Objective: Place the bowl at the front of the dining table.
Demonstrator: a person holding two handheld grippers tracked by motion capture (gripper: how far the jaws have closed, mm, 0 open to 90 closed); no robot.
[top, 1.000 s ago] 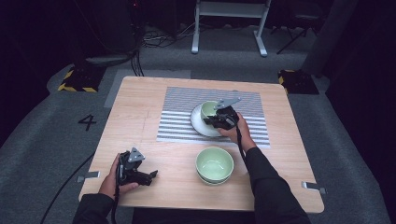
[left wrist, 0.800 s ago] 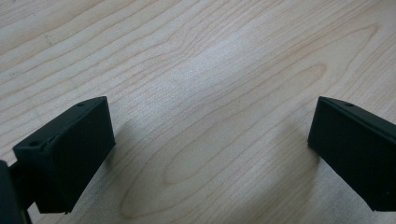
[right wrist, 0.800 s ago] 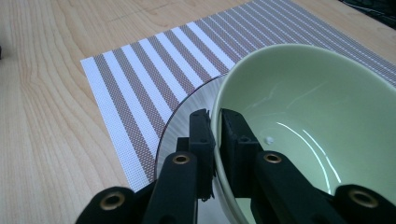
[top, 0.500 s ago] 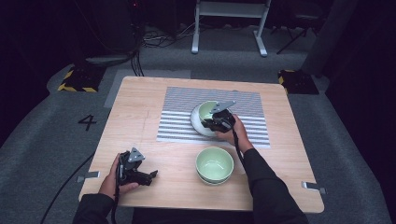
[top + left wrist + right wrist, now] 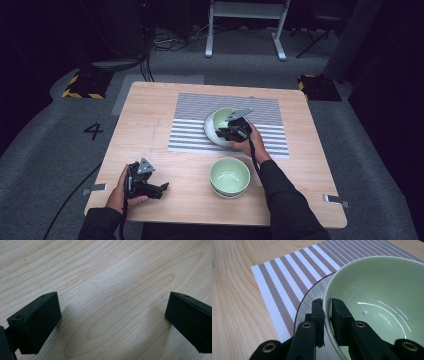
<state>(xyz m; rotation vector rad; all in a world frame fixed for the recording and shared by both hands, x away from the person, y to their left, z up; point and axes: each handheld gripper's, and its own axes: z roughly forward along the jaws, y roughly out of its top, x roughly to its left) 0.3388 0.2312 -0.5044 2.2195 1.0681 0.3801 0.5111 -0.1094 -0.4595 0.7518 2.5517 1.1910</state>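
Observation:
A pale green bowl sits on a white plate on the striped placemat. My right gripper is shut on the bowl's near rim, one jaw inside and one outside. In the high view the right gripper is at the bowl on the plate, mid-table. A second green bowl stands nearer the front edge. My left gripper rests at the front left, open, with bare wood between its jaws in the left gripper view.
The wooden table carries the striped placemat at its middle. Beyond the far edge are a white stand's legs and cables on the grey floor. Yellow-black blocks lie at the far corners.
The right gripper with the green bowl has shifted slightly left over the plate. The left gripper has not moved.

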